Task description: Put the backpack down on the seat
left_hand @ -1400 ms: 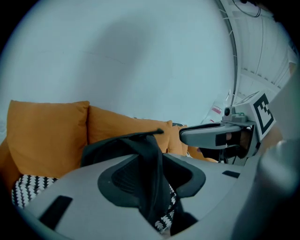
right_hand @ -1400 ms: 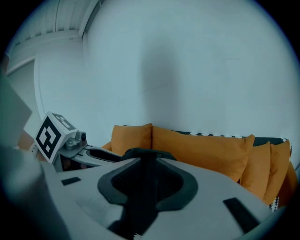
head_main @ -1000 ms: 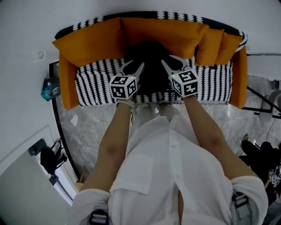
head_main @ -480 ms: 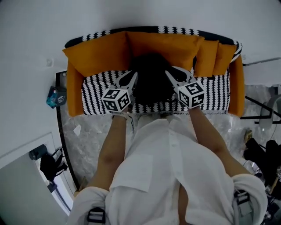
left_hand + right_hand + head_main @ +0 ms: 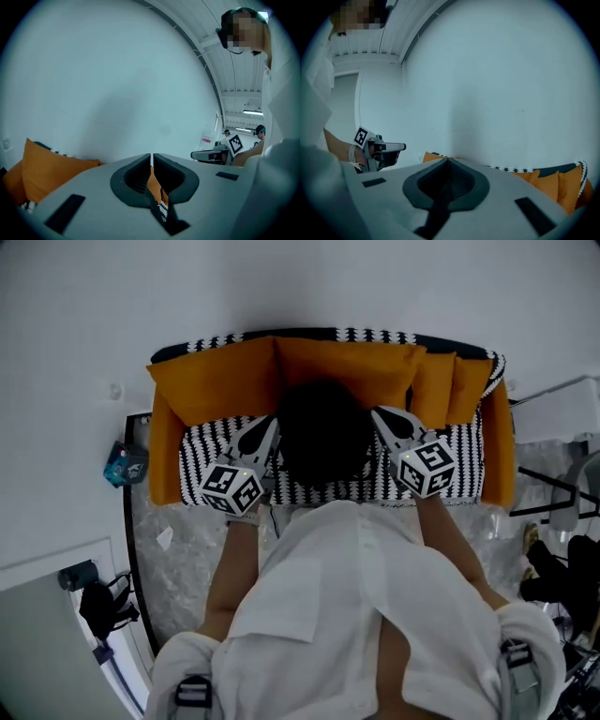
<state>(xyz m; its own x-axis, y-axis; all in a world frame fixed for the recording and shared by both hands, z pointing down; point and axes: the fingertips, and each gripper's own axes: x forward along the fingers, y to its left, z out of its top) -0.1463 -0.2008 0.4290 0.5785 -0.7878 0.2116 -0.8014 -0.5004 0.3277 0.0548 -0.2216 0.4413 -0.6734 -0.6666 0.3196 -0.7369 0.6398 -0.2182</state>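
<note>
1. Left tongs (image 5: 274,423) and right tongs (image 5: 377,412) have both lifted away from the backpack (image 5: 323,442). A second ago they lay spread wide on it at the front of the sofa (image 5: 469,465).
2. Nearest, short of the sofa's front edge, the person's white shirt (image 5: 347,596) and bare forearms fill the lower head view.
3. Over the left of the sofa's seat, the left tongs have just been closing. Their jaws now stand together with nothing between them.
4. Over the right of the seat, the right tongs are also pressed together and empty.
5. Between them the backpack rests on the middle of the sofa's striped seat. It shows only as a dark rounded mass, and both tongs seem clear of it.
6. Behind it, orange cushions (image 5: 216,381) line the sofa's back and arms.
7. A pale wall (image 5: 281,287) rises beyond the sofa.
</note>
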